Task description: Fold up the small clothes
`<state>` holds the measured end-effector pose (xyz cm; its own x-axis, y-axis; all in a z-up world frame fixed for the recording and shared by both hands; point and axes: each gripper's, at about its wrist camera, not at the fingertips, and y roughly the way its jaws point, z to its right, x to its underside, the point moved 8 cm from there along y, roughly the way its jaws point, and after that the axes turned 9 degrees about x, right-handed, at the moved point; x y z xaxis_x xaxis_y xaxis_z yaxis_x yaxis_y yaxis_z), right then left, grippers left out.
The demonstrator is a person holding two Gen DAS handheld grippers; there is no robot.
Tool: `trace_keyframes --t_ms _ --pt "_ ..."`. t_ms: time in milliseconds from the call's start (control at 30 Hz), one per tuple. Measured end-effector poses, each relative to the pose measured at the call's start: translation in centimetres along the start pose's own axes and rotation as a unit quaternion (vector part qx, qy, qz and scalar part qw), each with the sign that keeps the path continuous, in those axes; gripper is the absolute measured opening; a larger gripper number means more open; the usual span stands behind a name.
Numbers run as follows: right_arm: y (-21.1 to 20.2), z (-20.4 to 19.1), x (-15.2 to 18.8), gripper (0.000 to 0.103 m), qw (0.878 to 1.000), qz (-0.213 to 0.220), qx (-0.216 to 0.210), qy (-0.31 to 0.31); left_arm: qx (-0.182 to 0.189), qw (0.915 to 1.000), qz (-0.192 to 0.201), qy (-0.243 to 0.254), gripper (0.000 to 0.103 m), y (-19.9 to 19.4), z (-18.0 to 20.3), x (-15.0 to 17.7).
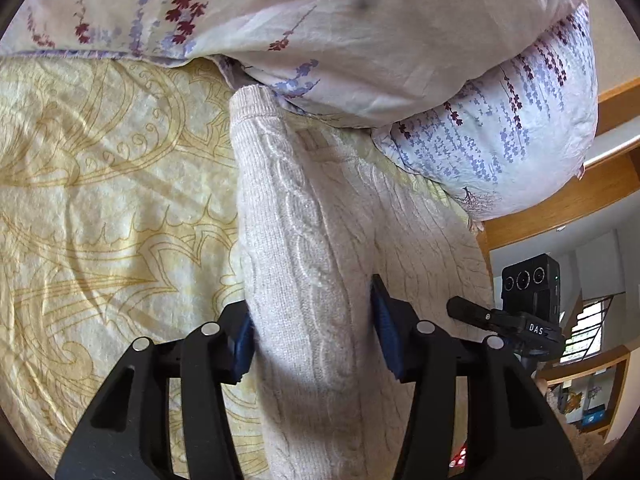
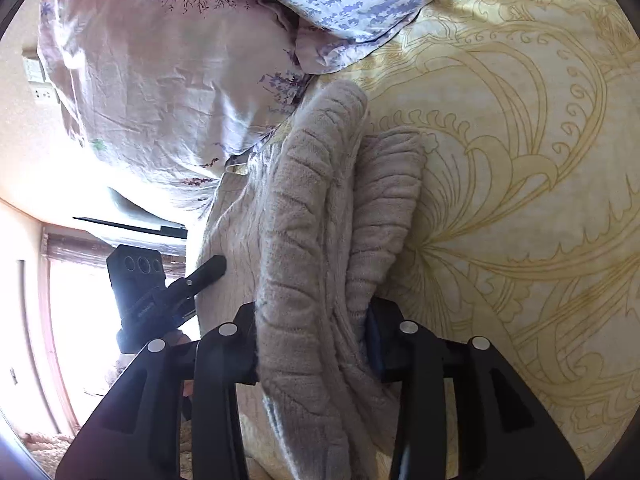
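Observation:
A beige cable-knit sweater point(image 1: 312, 248) lies on a yellow patterned bed sheet point(image 1: 100, 200). My left gripper point(image 1: 312, 332) is shut on a fold of the sweater, the knit bunched between its blue pads point(image 1: 244, 340). My right gripper point(image 2: 312, 344) is shut on another bunched part of the sweater point(image 2: 312, 220), with thick folds running up between its fingers. The right gripper point(image 1: 520, 304) shows at the right of the left wrist view; the left gripper point(image 2: 160, 292) shows at the left of the right wrist view.
A floral quilt point(image 1: 320, 20) and a floral pillow point(image 1: 500, 140) lie just beyond the sweater. The pillow point(image 2: 160, 72) also fills the upper left of the right wrist view. A wooden bed frame point(image 1: 580, 200) and a bright window point(image 2: 80, 320) lie past the bed's edge.

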<state>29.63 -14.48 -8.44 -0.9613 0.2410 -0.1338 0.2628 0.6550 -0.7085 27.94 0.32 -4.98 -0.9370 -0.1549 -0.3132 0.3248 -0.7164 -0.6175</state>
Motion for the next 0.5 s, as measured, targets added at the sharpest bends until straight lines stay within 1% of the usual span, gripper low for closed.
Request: trace_keyframes --t_ms 33,100,133,233,267,300,367,433,500 --pt "-0.2 0.5 0.4 0.038 1.000 0.003 -0.001 0.005 -0.004 1.0000 -0.002 0.008 0.046 0.2 0.2 -0.2" --pt "0.4 0.5 1.2 0.038 0.999 0.004 -0.016 0.038 -0.012 0.9998 -0.003 0.018 0.045 0.3 0.3 -0.7" --pt "-0.4 1.8 1.8 0.038 0.998 0.006 -0.025 0.051 -0.012 0.9997 -0.003 0.019 0.045 0.1 -0.1 -0.7" --pt "-1.0 2.2 2.5 0.039 0.998 0.011 -0.023 0.056 -0.009 0.9999 -0.003 0.008 0.046 -0.3 -0.8 -0.7" --pt "-1.4 2.3 2.4 0.045 0.998 0.014 -0.019 0.054 -0.016 0.9998 0.001 0.010 0.049 -0.8 -0.8 -0.6" --pt "-2.3 3.0 2.3 0.055 0.998 0.024 -0.012 0.056 -0.027 0.9994 0.010 0.017 0.051 -1.6 -0.9 -0.6" --pt "-4.6 4.2 1.4 0.064 0.996 0.061 -0.007 0.066 -0.047 0.9975 0.038 0.038 0.053 -3.9 -0.7 -0.6" --pt "-5.9 4.6 0.3 0.064 0.993 0.086 -0.007 0.075 -0.045 0.9951 0.066 0.059 0.058 -5.5 0.6 -0.7" --pt "-6.3 4.6 -0.8 0.064 0.993 0.094 -0.008 0.076 -0.039 0.9923 0.078 0.087 0.064 -6.4 2.3 -0.5"
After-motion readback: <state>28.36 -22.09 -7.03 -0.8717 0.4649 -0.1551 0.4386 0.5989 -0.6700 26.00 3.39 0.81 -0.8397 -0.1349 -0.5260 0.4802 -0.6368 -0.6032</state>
